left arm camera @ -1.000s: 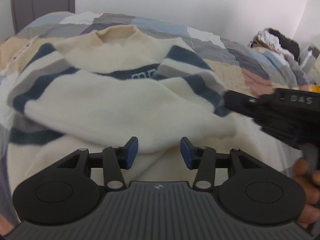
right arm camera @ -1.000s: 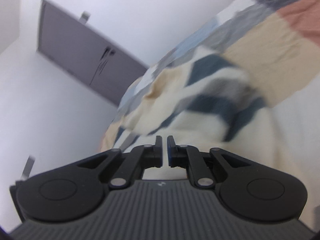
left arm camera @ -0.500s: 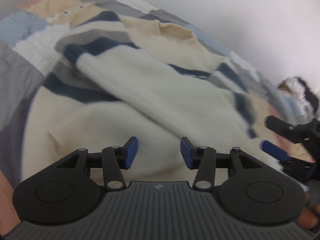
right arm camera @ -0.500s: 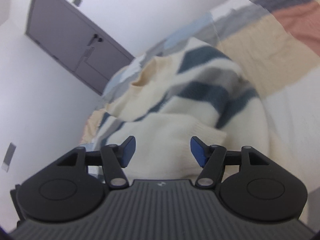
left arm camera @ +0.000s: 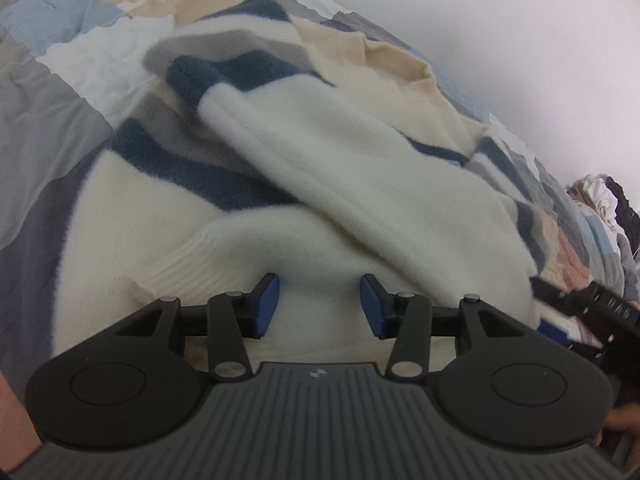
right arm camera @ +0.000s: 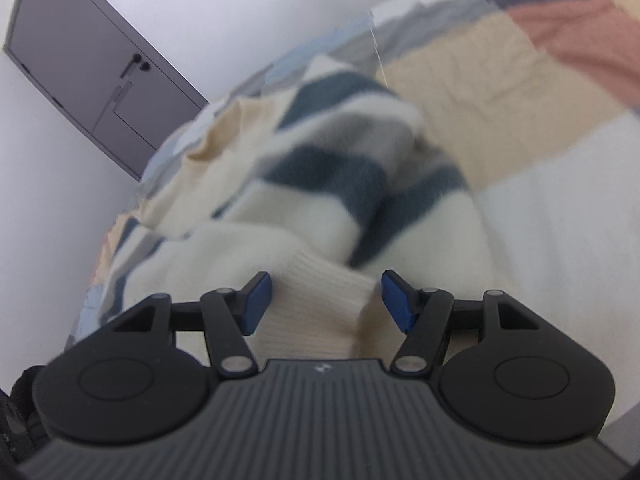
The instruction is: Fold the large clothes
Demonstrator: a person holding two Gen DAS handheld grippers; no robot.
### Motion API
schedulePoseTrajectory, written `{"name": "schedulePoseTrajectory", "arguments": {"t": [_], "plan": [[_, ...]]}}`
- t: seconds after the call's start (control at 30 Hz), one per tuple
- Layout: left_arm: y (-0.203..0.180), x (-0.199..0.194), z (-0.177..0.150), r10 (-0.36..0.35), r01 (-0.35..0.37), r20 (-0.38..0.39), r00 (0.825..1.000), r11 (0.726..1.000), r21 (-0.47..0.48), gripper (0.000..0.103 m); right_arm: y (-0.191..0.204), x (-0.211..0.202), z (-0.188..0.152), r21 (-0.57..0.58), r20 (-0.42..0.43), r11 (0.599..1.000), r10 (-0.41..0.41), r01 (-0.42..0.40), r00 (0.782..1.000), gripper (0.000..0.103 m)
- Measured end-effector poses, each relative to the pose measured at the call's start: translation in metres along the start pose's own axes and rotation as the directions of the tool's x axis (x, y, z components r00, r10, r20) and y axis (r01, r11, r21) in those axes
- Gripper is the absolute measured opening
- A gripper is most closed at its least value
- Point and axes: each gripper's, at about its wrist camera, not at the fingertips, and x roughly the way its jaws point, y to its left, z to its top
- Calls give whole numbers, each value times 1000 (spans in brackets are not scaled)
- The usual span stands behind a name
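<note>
Fingers apart; sweater cuff between, seemingly untouched

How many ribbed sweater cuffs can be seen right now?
2. One cuff lies just left of the left gripper; the other cuff sits between the right gripper's open jaws, untouched.

- a bed carries everything, covered by a patchwork quilt of grey, beige, pale blue, white and salmon panels.
- a cream sweater with navy and grey stripes lies spread on the quilt, one sleeve folded across its body.
- a heap of other clothes sits toward the bed's far right end, well apart from the sweater.
</note>
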Motion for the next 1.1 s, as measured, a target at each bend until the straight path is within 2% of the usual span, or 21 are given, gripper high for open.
{"name": "schedulePoseTrajectory", "arguments": {"t": [0.17, 0.33, 0.4, 0.47, 0.63, 0.7, 0.8, 0.87, 0.97, 1.03, 1.1], "plan": [[5, 0, 2, -27, 27, -1, 1000, 999, -31, 52, 8, 4, -3, -18, 1, 1000, -16, 16, 1000, 61], [5, -1, 0, -40, 40, 9, 999, 999, -30, 52, 16, 6, -5, -43, -11, 999, -8, 7, 1000, 38], [7, -2, -1, -46, 46, 10, 999, 998, -36, 52, 21, 5, -5, -58, -10, 998, 4, -4, 1000, 24], [9, -3, -1, -53, 54, 8, 999, 997, -46, 52, 31, 3, -5, -96, 6, 995, -6, 6, 1000, 18], [14, -9, -1, -76, 78, 23, 997, 991, -108, 52, 59, -27, 0, -239, 149, 970, 5, 31, 989, 14], [15, -19, -1, -51, 59, 69, 996, 991, -120, 52, 65, -41, 7, -286, 211, 958, 29, 33, 977, 14], [11, -32, -1, 15, -4, 161, 987, 997, -71, 53, 62, -45, 14, -314, 264, 941, -41, 126, 964, 14], [16, -34, 0, 38, -24, 164, 986, 996, -86, 53, 50, -32, 17, -275, 229, 949, -92, 155, 969, 14], [26, -39, 1, 60, -35, 173, 983, 989, -144, 53, 28, -1, 14, -232, 133, 954, -161, 189, 978, 15], [29, -46, 1, 90, -60, 194, 977, 986, -153, 53, 14, 12, 10, -173, 72, 968, -174, 184, 982, 15], [34, -56, 2, 133, -101, 212, 968, 983, -155, 53, 9, 8, 10, -119, 56, 979, -161, 167, 985, 17]]}}
